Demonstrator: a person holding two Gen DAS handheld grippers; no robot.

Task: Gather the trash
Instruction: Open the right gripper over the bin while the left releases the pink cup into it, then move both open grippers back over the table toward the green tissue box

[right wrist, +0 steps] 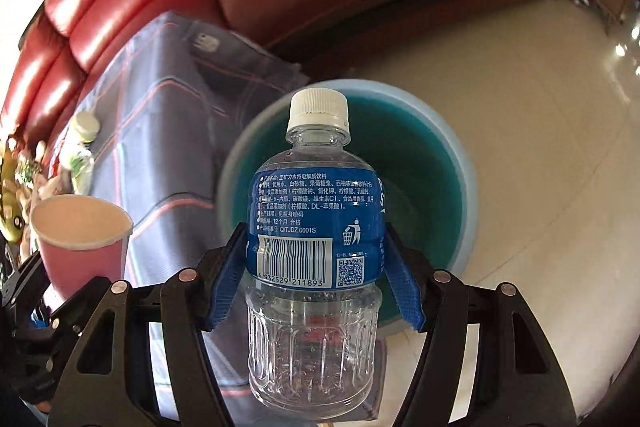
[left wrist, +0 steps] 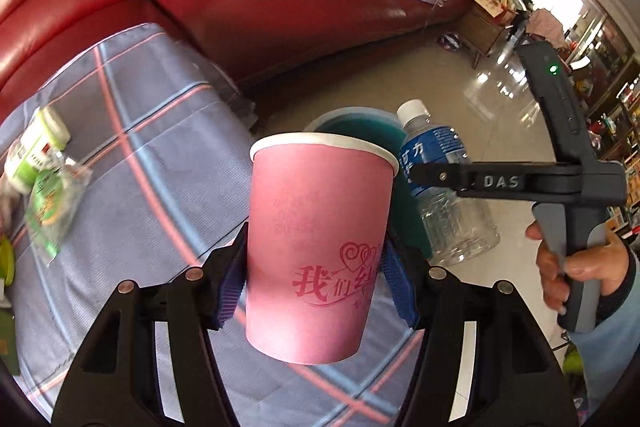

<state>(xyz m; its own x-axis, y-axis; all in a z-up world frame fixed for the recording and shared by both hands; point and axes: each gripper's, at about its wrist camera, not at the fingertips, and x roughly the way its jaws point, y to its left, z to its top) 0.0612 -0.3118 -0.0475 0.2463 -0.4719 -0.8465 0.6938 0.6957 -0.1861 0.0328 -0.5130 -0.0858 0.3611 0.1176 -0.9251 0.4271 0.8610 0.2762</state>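
Tongs (left wrist: 312,279) round seemingly empty cup (left wrist: 320,247)

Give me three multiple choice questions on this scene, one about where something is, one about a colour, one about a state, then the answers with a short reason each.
1. Where is the teal bin?
A. On the red sofa
B. On the floor beside the cloth-covered table
C. On the table

2. What colour is the plastic bottle's cap?
A. White
B. Blue
C. Red

3. What is the state of the left tool?
A. Open and empty
B. Shut on the bottle
C. Shut on the pink paper cup

Answers:
1 B, the right wrist view shows the bin standing on the pale floor next to the plaid tablecloth.
2 A, the cap above the blue label is white.
3 C, the left wrist view shows both blue pads pressed against the cup's sides, while the right tool holds the bottle.
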